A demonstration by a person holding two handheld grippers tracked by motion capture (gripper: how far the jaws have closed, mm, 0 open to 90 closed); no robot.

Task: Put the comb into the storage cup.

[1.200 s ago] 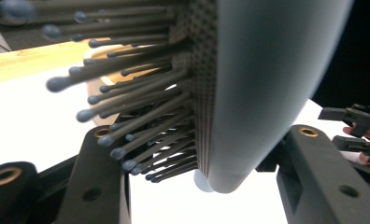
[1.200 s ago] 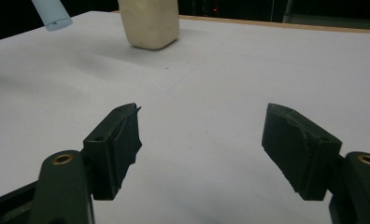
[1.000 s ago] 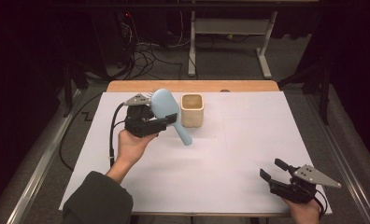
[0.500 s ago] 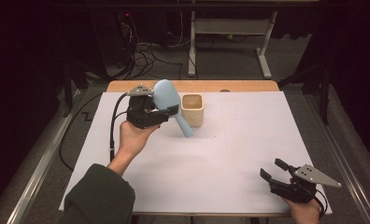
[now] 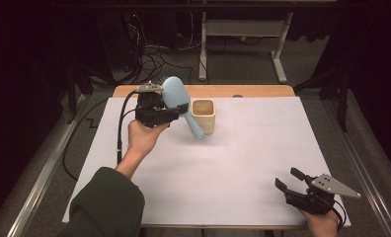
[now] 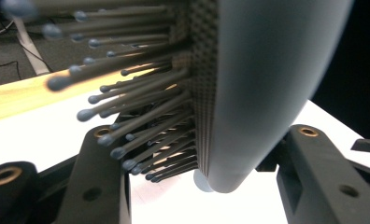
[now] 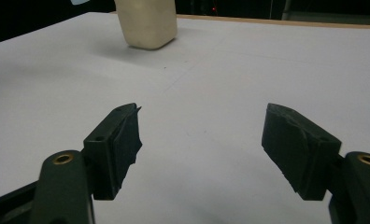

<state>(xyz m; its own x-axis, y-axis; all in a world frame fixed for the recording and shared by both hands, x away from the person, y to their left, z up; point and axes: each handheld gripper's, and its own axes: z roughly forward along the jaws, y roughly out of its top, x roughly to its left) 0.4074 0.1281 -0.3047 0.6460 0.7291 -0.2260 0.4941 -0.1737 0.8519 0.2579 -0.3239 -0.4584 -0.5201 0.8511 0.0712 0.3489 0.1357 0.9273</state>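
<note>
A dark room with cables (image 5: 159, 59) trailing over the floor and a grey metal frame (image 5: 243, 29) is standing behind the worktop (image 5: 262, 148), which is wearing a white sheet that is leaving a strip of bare wood showing along the far edge.

The left gripper (image 5: 156, 109) is hanging above the far left part of the sheet, and its fingers are clenching on a pale blue hairbrush (image 5: 176, 96). The brush head is rising above the gripper, while the handle is slanting down to the right and ending just in front of the cream cup (image 5: 204, 114); whether the handle tip is touching the cup cannot be told from above. In the left gripper view the hairbrush (image 6: 267, 84) is sitting between the two black jaws, its smooth back facing one side and its ball-tipped bristles (image 6: 127, 116) pointing the other way.

The cup is standing upright on the sheet near the far edge, just beside the held brush. In the right gripper view the cup (image 7: 147, 23) is sitting far off across the bare sheet.

The right gripper (image 5: 290, 180) is resting low at the near right corner of the worktop, well apart from the cup and the brush. Its fingers (image 7: 120, 140) are spreading wide and gripping nothing.
</note>
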